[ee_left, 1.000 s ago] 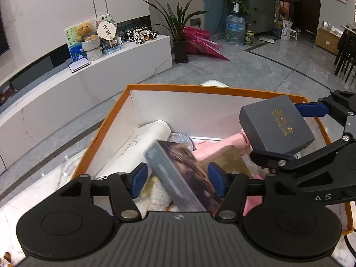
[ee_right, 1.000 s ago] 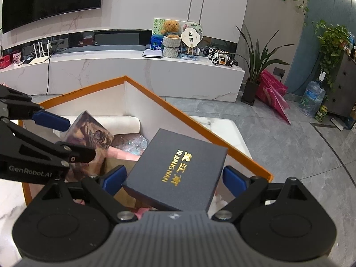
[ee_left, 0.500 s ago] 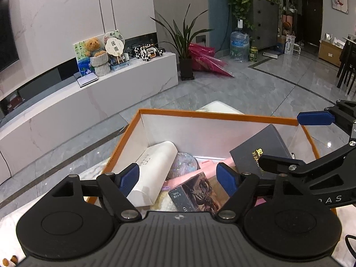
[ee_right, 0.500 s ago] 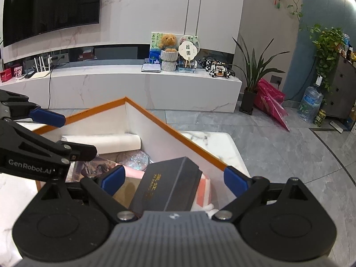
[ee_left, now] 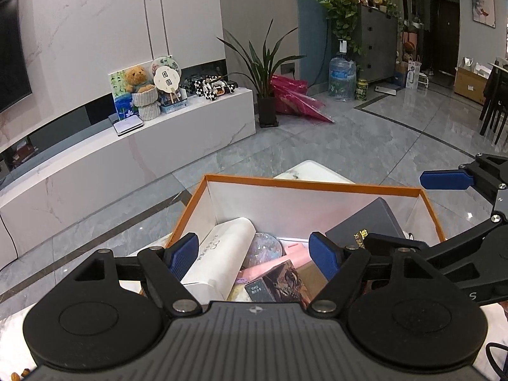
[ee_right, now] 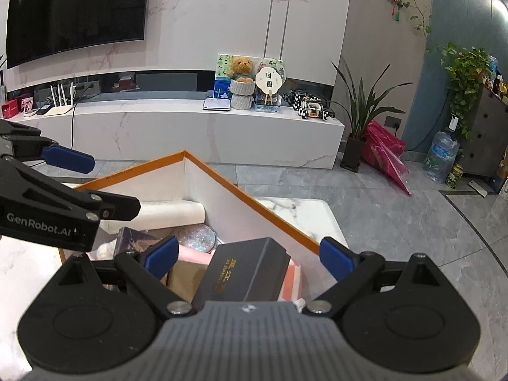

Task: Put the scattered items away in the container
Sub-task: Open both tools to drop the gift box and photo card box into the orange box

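**Both grippers empty above the filled box**

The orange-rimmed container stands on a marble counter. Inside lie a white roll, a glittery disc, a pink box, a picture-covered box and a dark grey box, which leans on the others by the right wall. Its gold lettering is partly legible, roughly "XI JIANG". The left gripper and right gripper hover over the container, fingers spread wide and holding nothing. "GenRobot.AI" is printed on the left gripper's side. Gripper bodies hide the container's near edge. Behind stand a TV bench, teddy bear and potted plant.
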`<state>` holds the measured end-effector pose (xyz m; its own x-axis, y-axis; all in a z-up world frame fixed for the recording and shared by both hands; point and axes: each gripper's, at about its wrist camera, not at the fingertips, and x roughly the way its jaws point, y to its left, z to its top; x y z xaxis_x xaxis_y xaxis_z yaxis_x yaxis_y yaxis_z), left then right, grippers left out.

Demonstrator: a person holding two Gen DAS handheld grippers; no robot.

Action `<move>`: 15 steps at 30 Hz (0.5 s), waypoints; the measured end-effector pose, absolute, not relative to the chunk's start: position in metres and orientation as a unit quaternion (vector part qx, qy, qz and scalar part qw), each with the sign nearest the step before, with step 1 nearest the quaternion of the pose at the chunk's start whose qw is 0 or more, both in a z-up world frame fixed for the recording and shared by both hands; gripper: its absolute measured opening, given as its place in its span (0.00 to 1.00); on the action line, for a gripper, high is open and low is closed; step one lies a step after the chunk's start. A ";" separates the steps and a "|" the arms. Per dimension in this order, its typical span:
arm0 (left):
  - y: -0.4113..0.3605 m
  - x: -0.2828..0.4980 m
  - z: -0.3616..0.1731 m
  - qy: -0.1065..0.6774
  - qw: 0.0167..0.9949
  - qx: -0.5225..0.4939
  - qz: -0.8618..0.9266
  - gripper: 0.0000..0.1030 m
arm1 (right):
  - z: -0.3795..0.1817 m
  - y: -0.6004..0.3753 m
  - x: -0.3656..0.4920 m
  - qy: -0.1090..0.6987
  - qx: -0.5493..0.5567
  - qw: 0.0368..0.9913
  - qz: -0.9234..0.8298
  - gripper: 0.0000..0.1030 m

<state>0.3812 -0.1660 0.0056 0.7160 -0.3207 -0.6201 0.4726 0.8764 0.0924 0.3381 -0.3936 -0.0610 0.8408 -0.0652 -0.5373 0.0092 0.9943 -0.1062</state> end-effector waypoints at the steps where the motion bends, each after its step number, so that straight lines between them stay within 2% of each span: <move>1: -0.166 0.381 0.006 0.308 0.918 0.123 -0.216 0.87 | -0.060 -0.394 0.338 0.281 -0.050 0.958 -0.020 0.93; 15: -0.144 0.364 0.029 0.286 0.930 0.098 -0.209 0.87 | -0.045 -0.387 0.319 0.262 -0.036 0.964 -0.017 0.93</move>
